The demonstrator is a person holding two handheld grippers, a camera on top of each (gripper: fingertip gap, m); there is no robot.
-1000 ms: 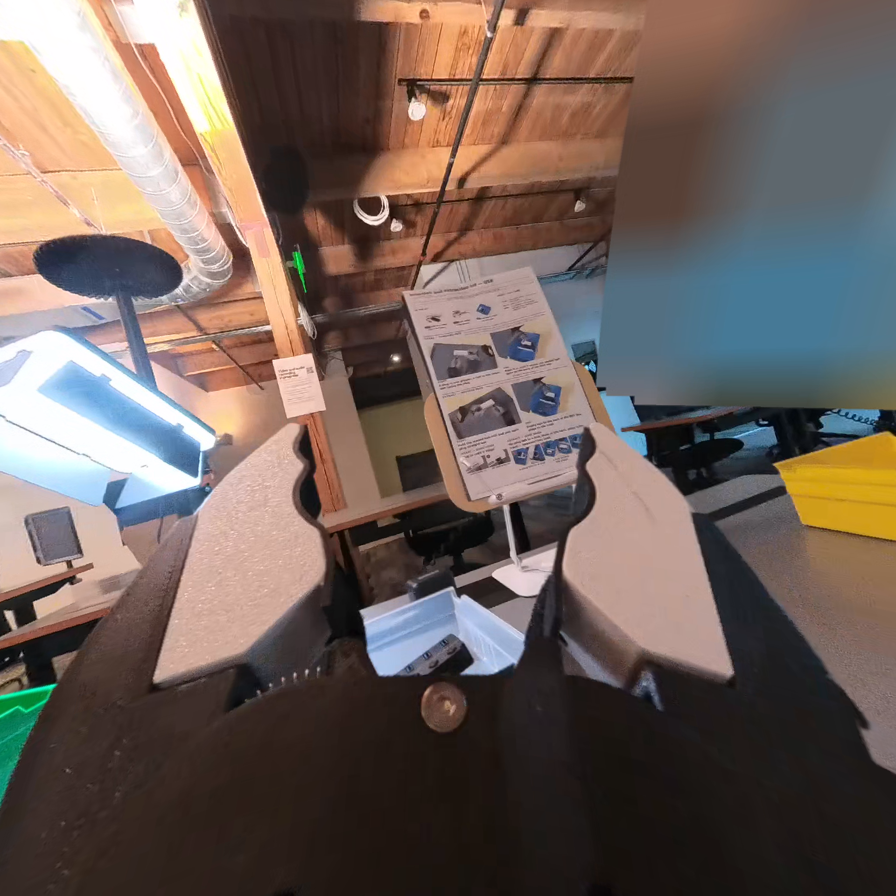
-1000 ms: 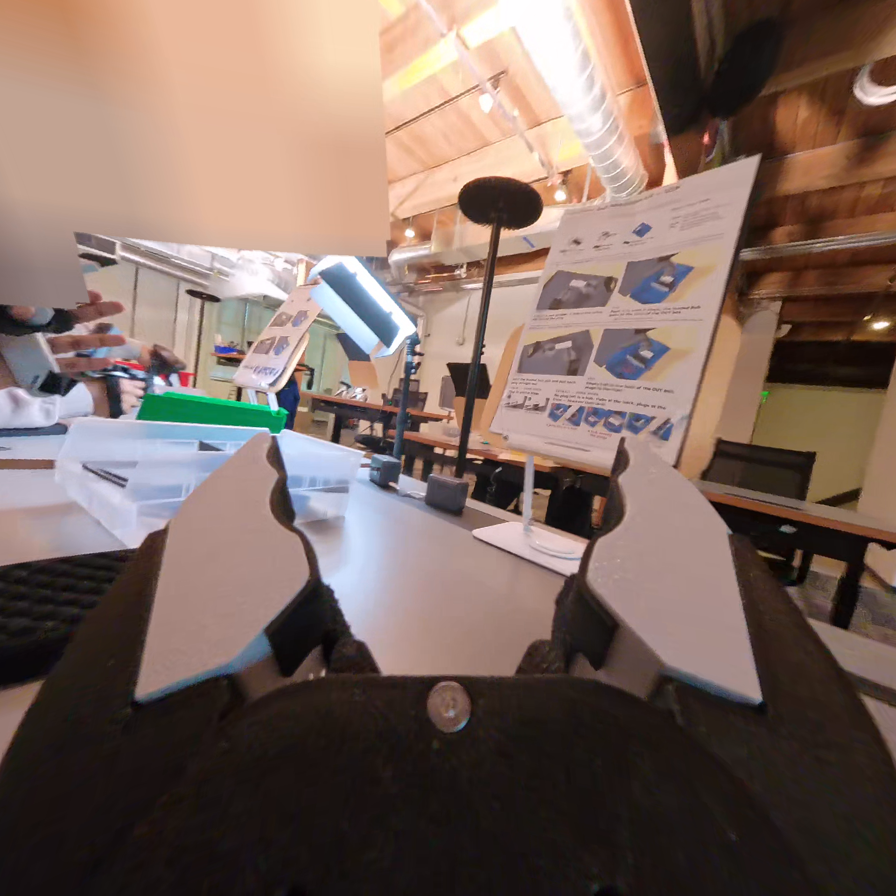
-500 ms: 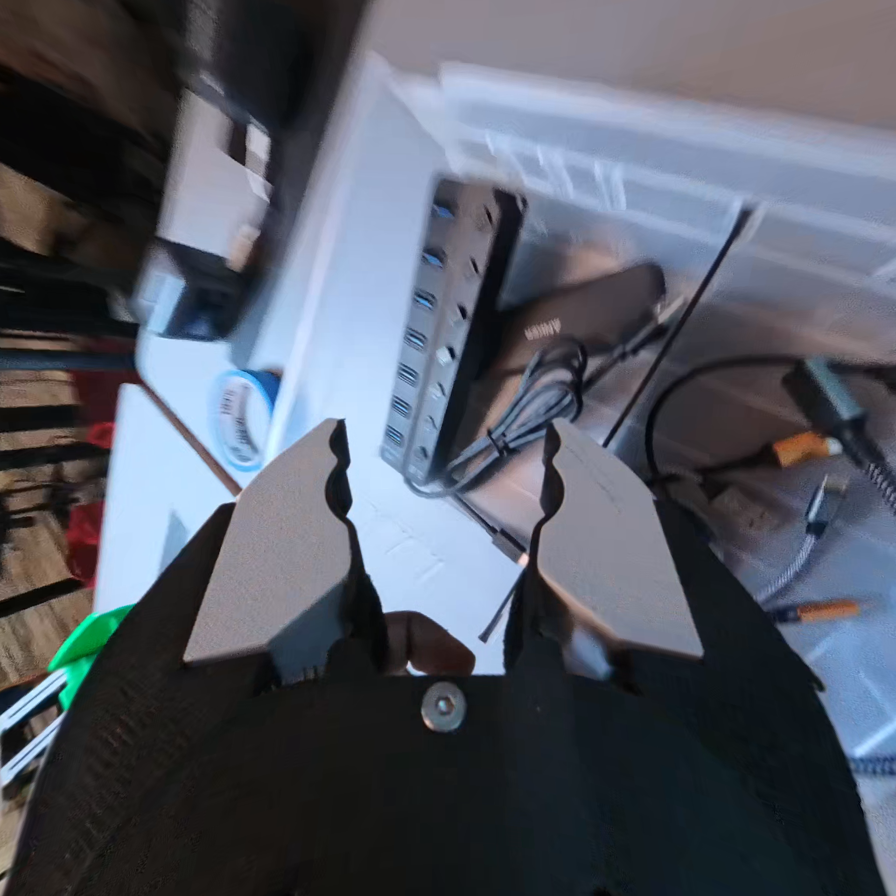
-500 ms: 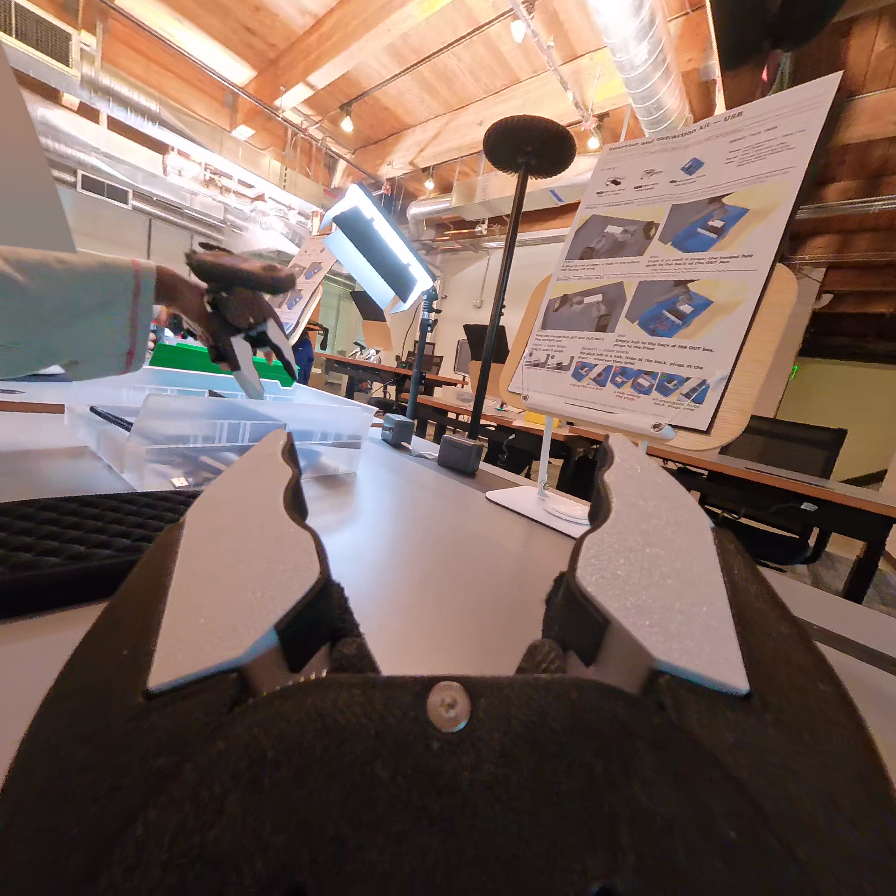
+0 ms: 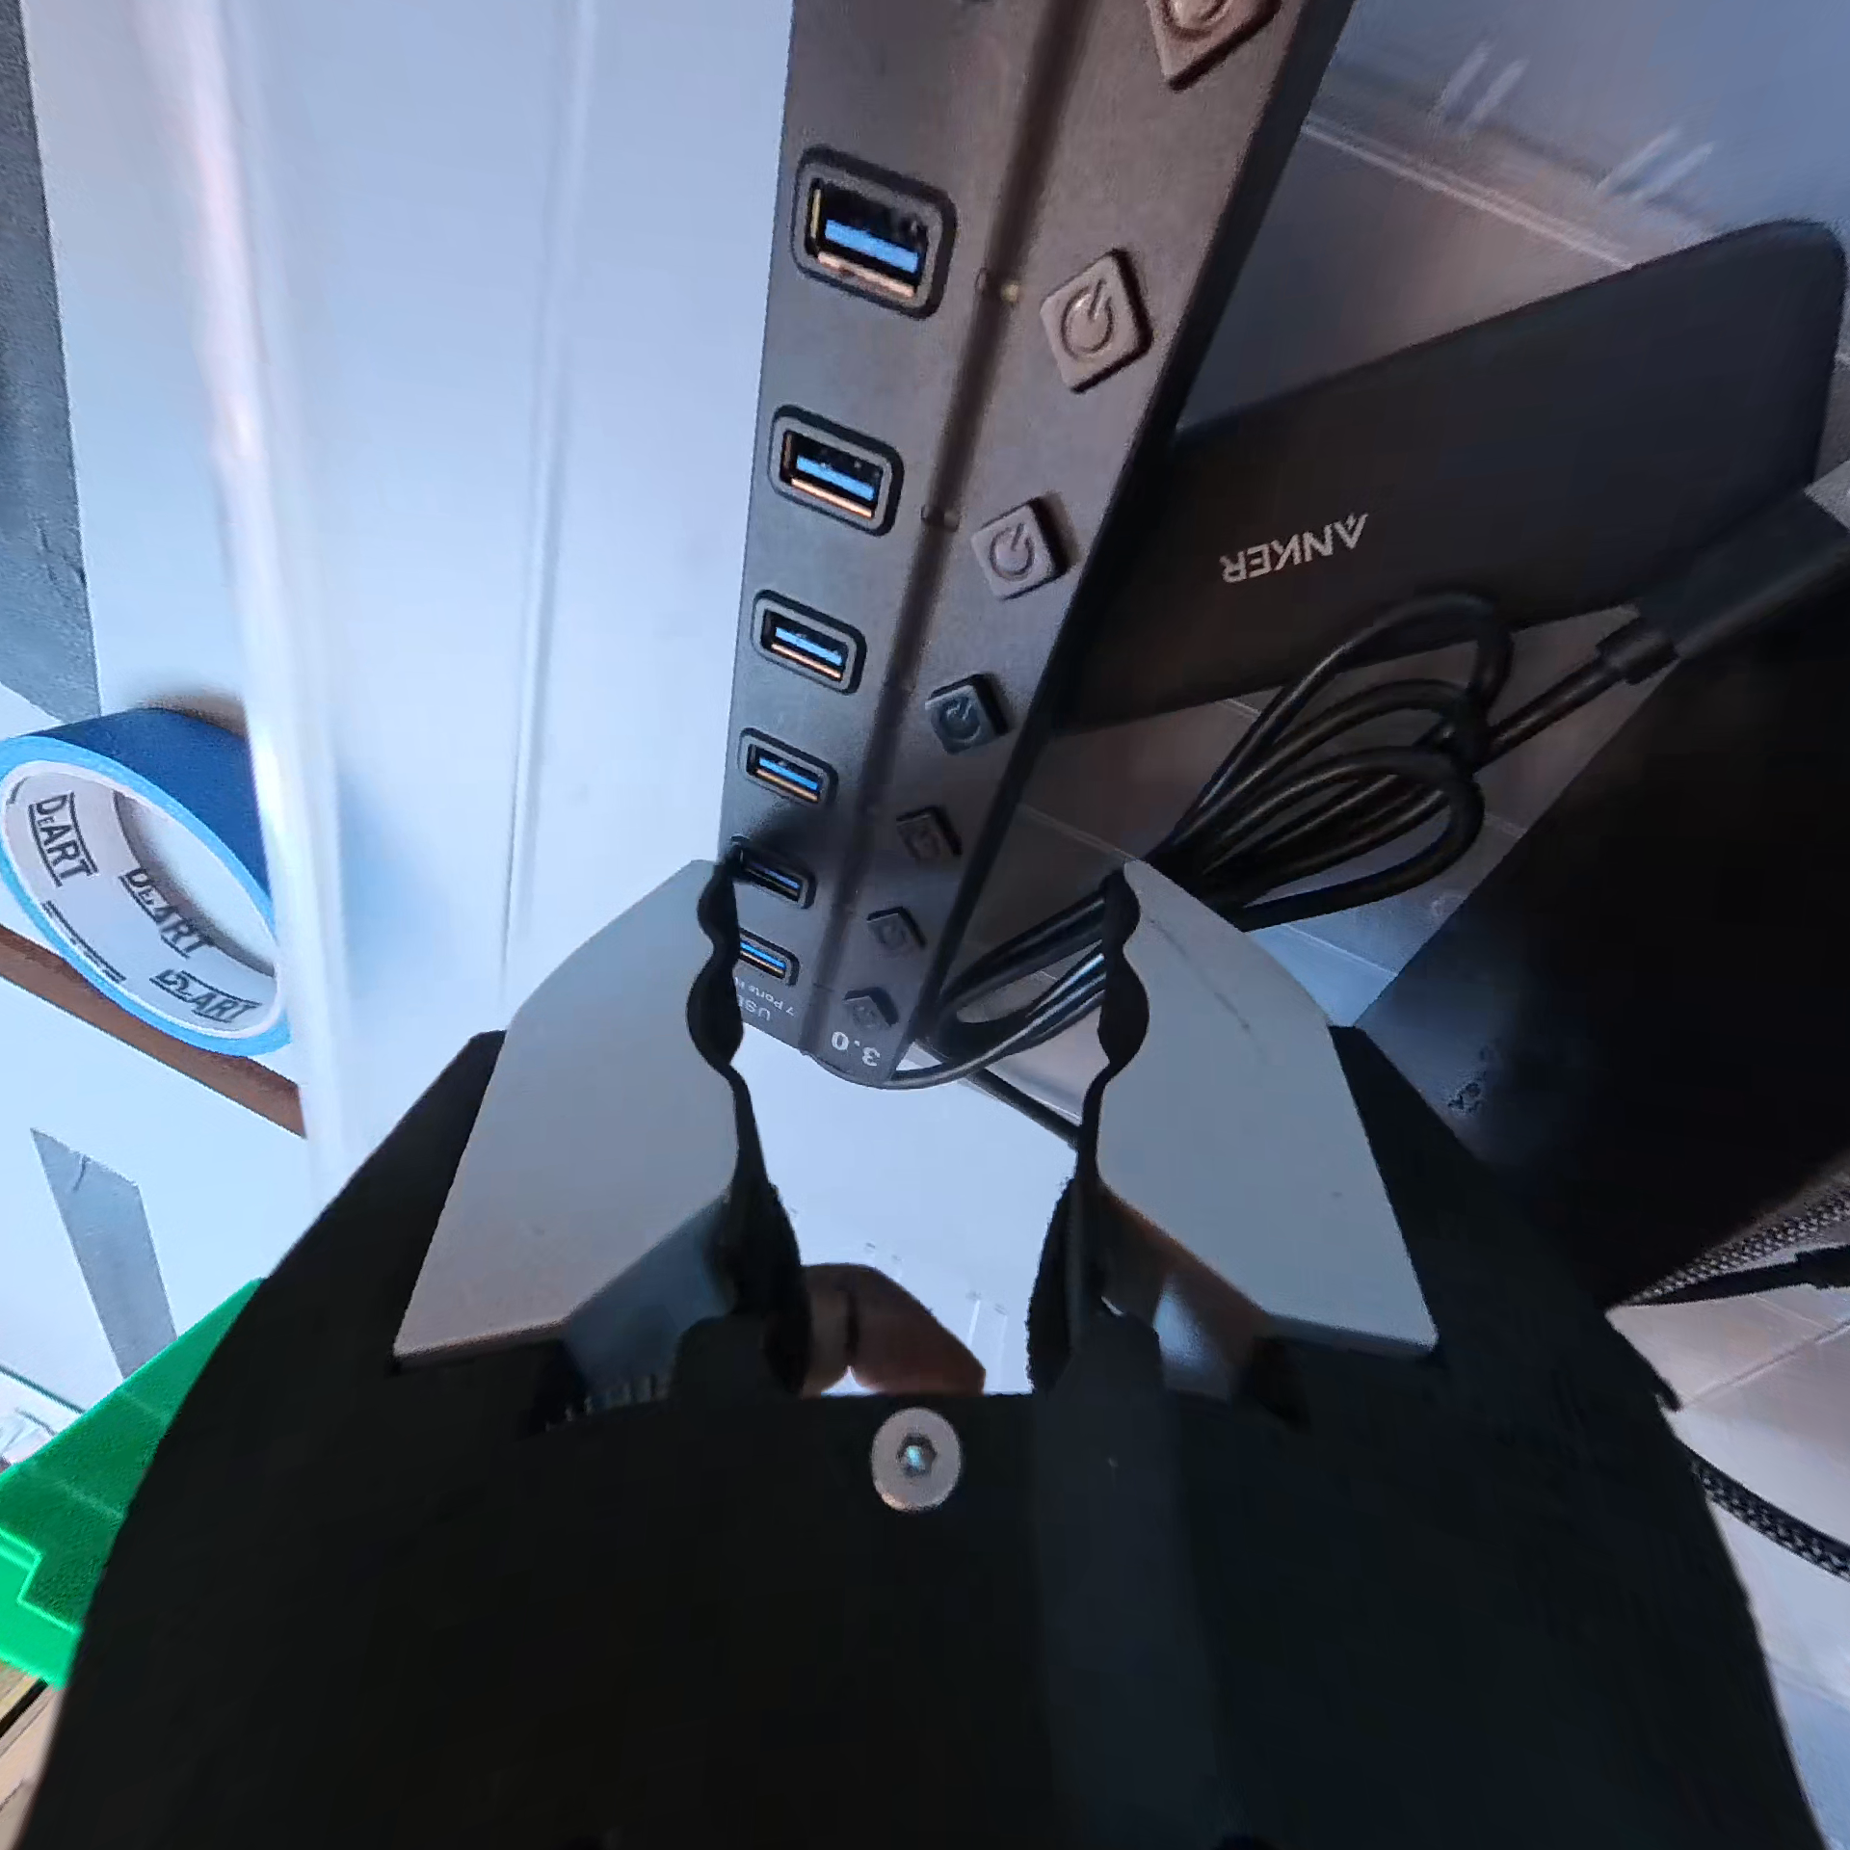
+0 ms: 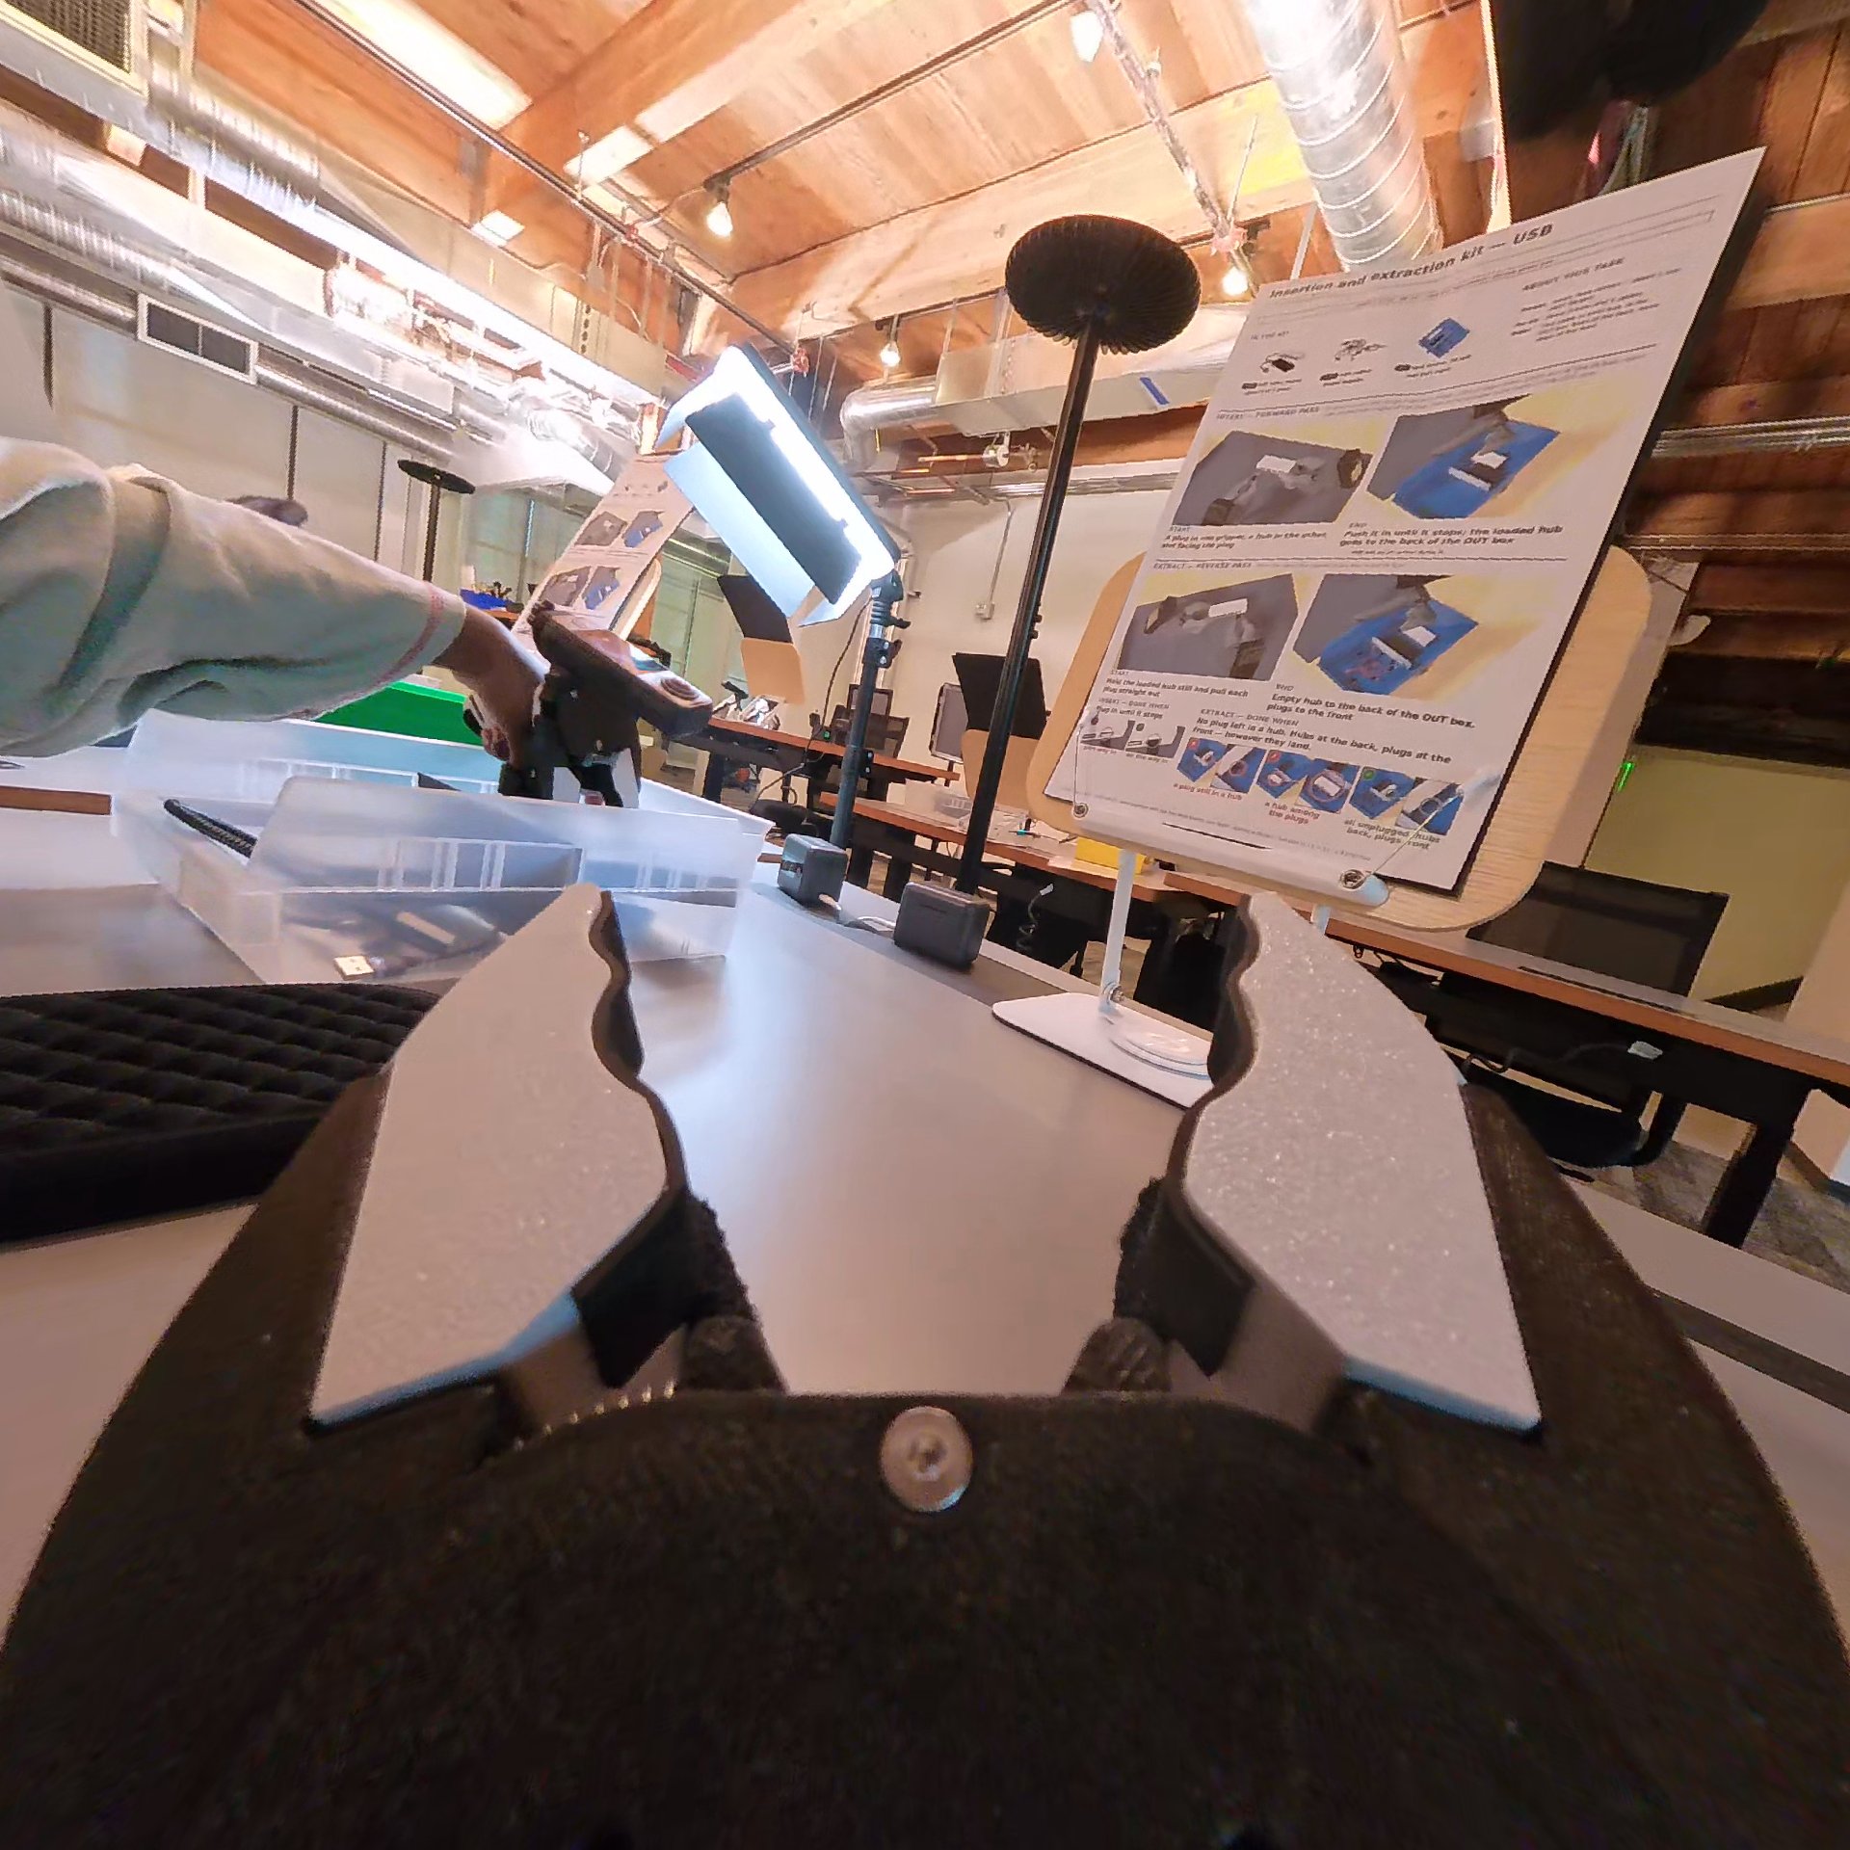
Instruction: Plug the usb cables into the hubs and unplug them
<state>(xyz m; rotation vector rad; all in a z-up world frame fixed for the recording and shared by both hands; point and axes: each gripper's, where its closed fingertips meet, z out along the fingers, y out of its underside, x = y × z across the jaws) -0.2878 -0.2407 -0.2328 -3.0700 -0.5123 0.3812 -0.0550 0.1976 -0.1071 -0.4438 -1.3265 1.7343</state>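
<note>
In the left wrist view a long black USB hub (image 5: 961,400) with a row of blue ports and buttons lies in a clear plastic bin (image 5: 420,501). My left gripper (image 5: 916,891) is open, its fingertips on either side of the hub's near end, not clamped. A second flat black hub (image 5: 1452,501) and its coiled black cable (image 5: 1331,791) lie to the right. My right gripper (image 6: 926,921) is open and empty, low over the grey table (image 6: 901,1151). The right wrist view shows the left gripper (image 6: 581,731) reaching into the bin (image 6: 430,851), where a USB plug (image 6: 355,966) lies.
A blue tape roll (image 5: 140,881) and a green bin (image 5: 80,1482) sit left of the clear bin. A braided cable (image 5: 1782,1251) lies at the right. A black mat (image 6: 150,1081), an instruction board (image 6: 1381,561), a light panel (image 6: 781,501) and a black pole stand (image 6: 1031,621) are on the table. Across from one pair of fingers to the other is roughly 50 centimeters. The blue tape roll (image 5: 140,881) is about 20 centimeters from my left fingertips.
My left gripper swung down from facing the ceiling into the clear bin and moved close onto the long hub's near end. My right gripper stayed open and barely moved.
</note>
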